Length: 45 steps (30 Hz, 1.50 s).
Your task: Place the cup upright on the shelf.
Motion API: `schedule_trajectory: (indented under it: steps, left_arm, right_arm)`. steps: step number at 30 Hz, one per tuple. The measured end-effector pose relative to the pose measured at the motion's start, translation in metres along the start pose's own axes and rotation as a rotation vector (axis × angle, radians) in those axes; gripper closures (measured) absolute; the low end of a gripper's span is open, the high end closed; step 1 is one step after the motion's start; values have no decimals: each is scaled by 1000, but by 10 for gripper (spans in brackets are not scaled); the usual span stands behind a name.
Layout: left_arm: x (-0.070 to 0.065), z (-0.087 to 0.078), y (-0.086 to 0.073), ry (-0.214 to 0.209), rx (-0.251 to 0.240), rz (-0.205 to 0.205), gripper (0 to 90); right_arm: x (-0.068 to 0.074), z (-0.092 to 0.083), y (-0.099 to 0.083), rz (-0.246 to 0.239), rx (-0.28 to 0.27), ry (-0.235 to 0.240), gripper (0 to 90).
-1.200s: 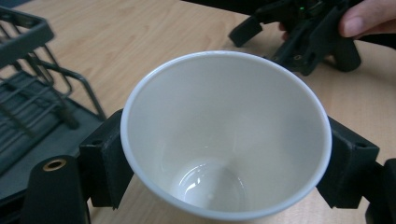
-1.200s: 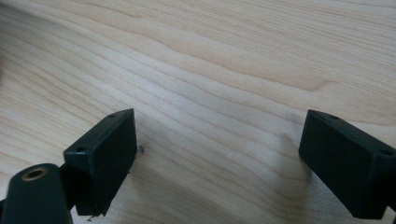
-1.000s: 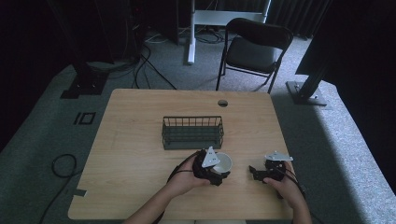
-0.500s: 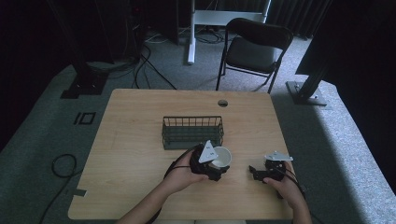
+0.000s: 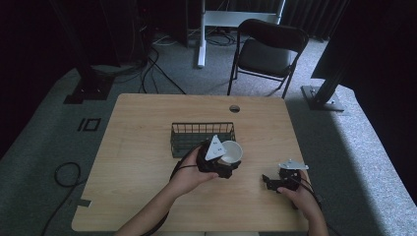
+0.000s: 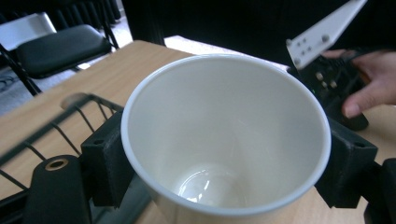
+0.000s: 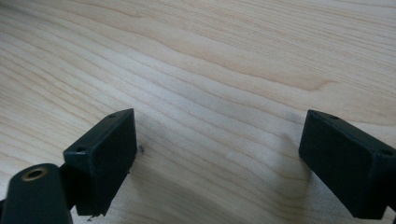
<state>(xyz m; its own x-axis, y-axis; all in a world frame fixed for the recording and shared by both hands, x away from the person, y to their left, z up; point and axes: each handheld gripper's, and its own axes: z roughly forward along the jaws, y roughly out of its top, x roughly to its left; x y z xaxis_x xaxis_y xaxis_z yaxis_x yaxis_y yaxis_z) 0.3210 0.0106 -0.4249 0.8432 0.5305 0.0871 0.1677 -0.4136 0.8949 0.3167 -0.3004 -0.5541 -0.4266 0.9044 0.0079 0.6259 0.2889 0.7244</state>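
A white paper cup (image 5: 231,151) is held tilted above the wooden table (image 5: 137,147), and my left gripper (image 5: 227,163) is shut on it. It hangs just in front of the black wire basket (image 5: 201,133). In the left gripper view the empty cup (image 6: 224,135) sits between the two black jaws, with the basket's wires (image 6: 42,135) at the left. My right gripper (image 5: 268,183) rests low on the table at the right. Its jaws (image 7: 224,158) stand wide open over bare wood with nothing between them.
A round cable hole (image 5: 234,108) lies near the table's far edge. A black folding chair (image 5: 268,51) stands behind the table, and cables (image 5: 64,172) lie on the floor at the left. The other hand and its gripper (image 6: 341,88) show past the cup.
My left gripper has lifted the cup and carried it a little away from the person, closer to the basket. The right gripper has stayed where it was.
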Motion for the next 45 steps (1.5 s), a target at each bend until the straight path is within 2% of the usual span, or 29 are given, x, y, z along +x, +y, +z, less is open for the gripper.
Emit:
schedule_trajectory:
  steps: [3,10,20,23,28,30,34,40,42,43,45]
  left_arm:
    - [5,-3,7,17,-13,0,203]
    - [20,-7,20,65,-46,-32,203]
    - [43,-13,25,124,-64,-73,203]
    - [51,-16,25,154,-69,-85,203]
    - [63,-20,23,196,-81,-115,203]
    - [70,-22,21,225,-79,-144,203]
    - [77,-23,17,258,-78,-159,203]
    - [93,-23,4,338,-87,-218,203]
    - [95,-22,1,349,-83,-226,203]
    - [99,-20,-4,367,-80,-247,203]
    - [101,-19,-6,370,-77,-255,203]
  right_arm:
    - [0,0,0,1,0,1,108]
    - [0,0,0,0,0,1,108]
    - [0,0,0,0,0,0,108]
    - [0,0,0,1,0,0,108]
    - [0,0,0,0,0,0,108]
    - [0,0,0,0,0,0,108]
    - [0,0,0,0,-1,0,108]
    - [0,0,0,0,0,1,108]
    - [0,0,0,0,0,0,108]
    - [0,0,0,0,-1,0,108]
    - [0,0,0,1,0,0,108]
